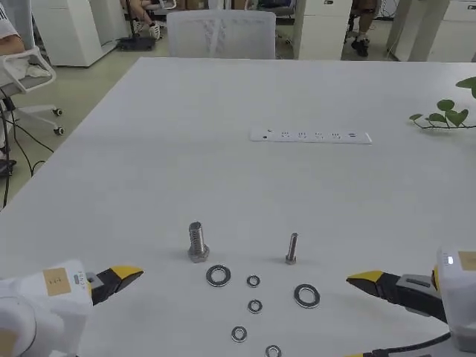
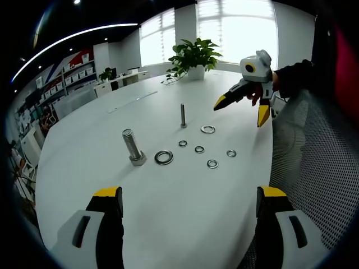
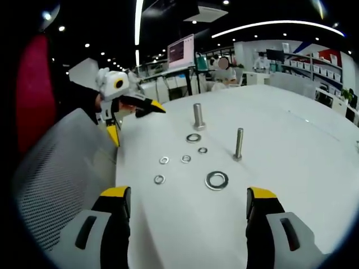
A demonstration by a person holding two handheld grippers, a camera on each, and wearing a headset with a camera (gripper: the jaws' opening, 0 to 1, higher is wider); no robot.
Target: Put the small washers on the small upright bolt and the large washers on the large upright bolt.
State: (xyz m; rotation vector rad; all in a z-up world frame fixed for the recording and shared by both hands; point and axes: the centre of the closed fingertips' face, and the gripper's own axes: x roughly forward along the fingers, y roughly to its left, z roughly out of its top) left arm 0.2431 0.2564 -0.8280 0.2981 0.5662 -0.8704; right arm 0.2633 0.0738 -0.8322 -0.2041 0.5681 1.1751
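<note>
Washers (image 1: 255, 306) lie loose and flat on the white table (image 1: 149, 149), between your two grippers and touching neither. Your left gripper (image 2: 189, 193) has its jaws spread wide with nothing in them. Your right gripper (image 3: 188, 193) is spread just as wide and also holds nothing. In the head view the left gripper sits at 9 o'clock of the cluster and the right at 3 o'clock, each well apart from it.

Closest to you is the nearest small washer (image 1: 273, 351). The second small washer (image 1: 239, 334) lies at its 10 o'clock, then come the third small washer (image 1: 255, 306) and the fourth small washer (image 1: 253, 281). The right large washer (image 1: 306, 295) lies at 3 o'clock of the third, and the left large washer (image 1: 218, 276) at 9 o'clock of the fourth.

Beyond them stand the large bolt (image 1: 196, 243) at 11 o'clock and the small bolt (image 1: 291, 249) at 1 o'clock, both upright on their heads with bare shanks. Farther off, a power strip (image 1: 311, 136) lies at 12 o'clock and a plant (image 1: 445, 115) sits at 2 o'clock. A chair (image 1: 221, 33) stands at the far edge.
</note>
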